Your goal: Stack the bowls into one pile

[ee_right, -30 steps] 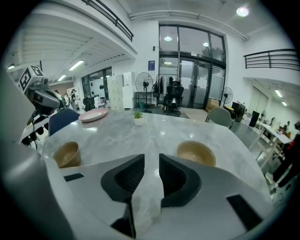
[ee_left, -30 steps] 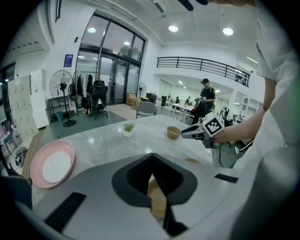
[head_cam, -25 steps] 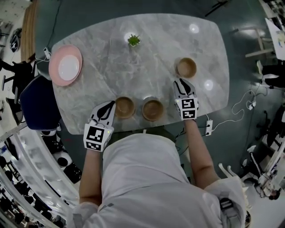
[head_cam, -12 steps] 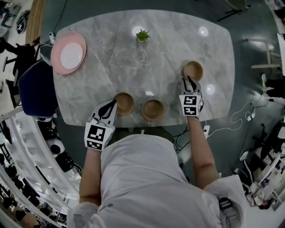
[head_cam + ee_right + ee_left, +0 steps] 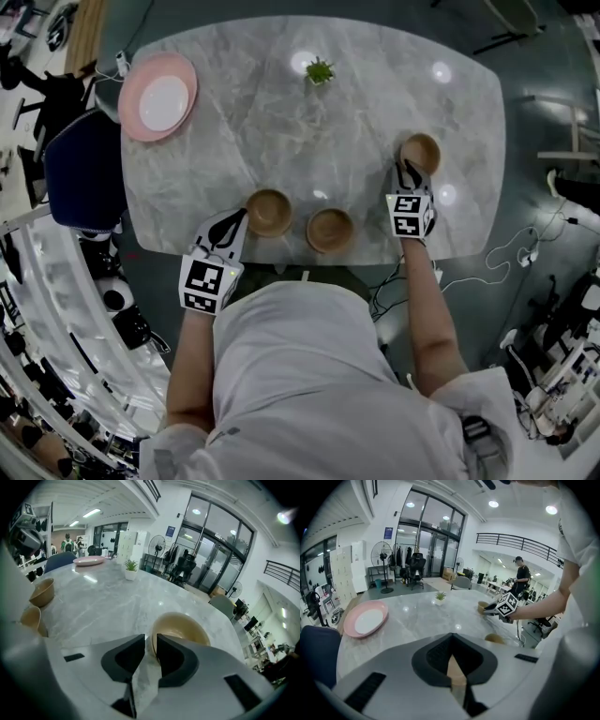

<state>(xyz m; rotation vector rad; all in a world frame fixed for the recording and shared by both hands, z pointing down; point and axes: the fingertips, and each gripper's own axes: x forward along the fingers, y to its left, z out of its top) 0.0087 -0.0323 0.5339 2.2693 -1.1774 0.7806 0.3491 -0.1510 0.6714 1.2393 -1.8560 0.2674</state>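
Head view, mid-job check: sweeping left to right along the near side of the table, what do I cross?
left tool → left bowl → middle bowl → right tool

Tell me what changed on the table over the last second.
The right tool moved forward to the far-right bowl; its jaws now flank the near rim, grip unclear. The left tool stayed at the rim of the left bowl; middle bowl, pink plate and plant unmoved.
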